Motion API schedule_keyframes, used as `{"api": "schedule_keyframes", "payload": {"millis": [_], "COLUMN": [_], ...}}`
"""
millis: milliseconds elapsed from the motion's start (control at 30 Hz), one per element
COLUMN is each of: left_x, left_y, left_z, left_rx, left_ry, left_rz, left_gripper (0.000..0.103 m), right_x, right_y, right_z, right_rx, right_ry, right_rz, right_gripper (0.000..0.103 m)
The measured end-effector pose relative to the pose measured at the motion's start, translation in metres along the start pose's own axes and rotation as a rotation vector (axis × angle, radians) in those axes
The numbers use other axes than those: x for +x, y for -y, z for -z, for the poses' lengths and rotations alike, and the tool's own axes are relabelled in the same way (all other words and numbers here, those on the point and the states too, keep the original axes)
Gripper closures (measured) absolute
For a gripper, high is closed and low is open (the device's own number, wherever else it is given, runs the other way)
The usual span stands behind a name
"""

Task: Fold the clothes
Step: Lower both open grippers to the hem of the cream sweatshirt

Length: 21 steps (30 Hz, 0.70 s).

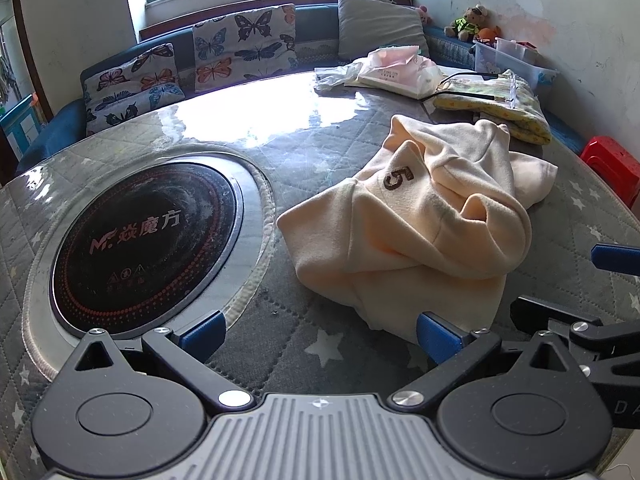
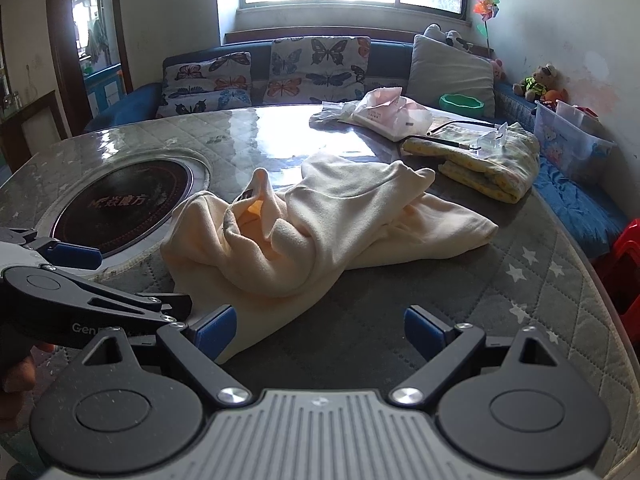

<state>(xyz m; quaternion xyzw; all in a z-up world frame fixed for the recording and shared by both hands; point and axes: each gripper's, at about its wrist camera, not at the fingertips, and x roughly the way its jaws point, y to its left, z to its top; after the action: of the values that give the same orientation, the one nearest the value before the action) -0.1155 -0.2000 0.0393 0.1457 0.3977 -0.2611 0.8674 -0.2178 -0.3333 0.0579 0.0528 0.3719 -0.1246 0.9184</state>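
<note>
A cream fleece garment (image 1: 420, 224) with a brown "5" on it lies crumpled on the quilted grey table cover (image 1: 304, 152). In the right wrist view the same garment (image 2: 320, 224) sprawls across the middle of the table. My left gripper (image 1: 320, 334) is open, its blue fingertips wide apart, the right one at the garment's near edge. My right gripper (image 2: 320, 334) is open too, with its left fingertip touching the garment's near hem. Neither holds anything. The left gripper (image 2: 76, 256) also shows at the left of the right wrist view.
A round black induction cooker (image 1: 144, 240) is set into the table at the left. A folded yellow patterned cloth (image 1: 496, 108) and a pink bag (image 1: 396, 68) lie at the far right. A sofa with butterfly cushions (image 1: 244, 48), a plastic box (image 1: 512, 56) and a red stool (image 1: 612, 164) surround the table.
</note>
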Motion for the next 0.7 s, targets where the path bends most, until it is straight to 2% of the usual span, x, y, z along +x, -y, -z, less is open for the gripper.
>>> {"api": "schedule_keyframes", "payload": {"millis": [700], "left_x": [0.012], "left_y": [-0.002], "left_z": [-0.01], "left_rx": [0.0], "left_ry": [-0.029], "left_rz": [0.008], "left_gripper": [0.0], "right_x": [0.009], "right_y": [0.006], "right_z": [-0.012], "right_rx": [-0.007], "right_ry": [-0.004], "right_rz": [0.003], "right_gripper": [0.01]}}
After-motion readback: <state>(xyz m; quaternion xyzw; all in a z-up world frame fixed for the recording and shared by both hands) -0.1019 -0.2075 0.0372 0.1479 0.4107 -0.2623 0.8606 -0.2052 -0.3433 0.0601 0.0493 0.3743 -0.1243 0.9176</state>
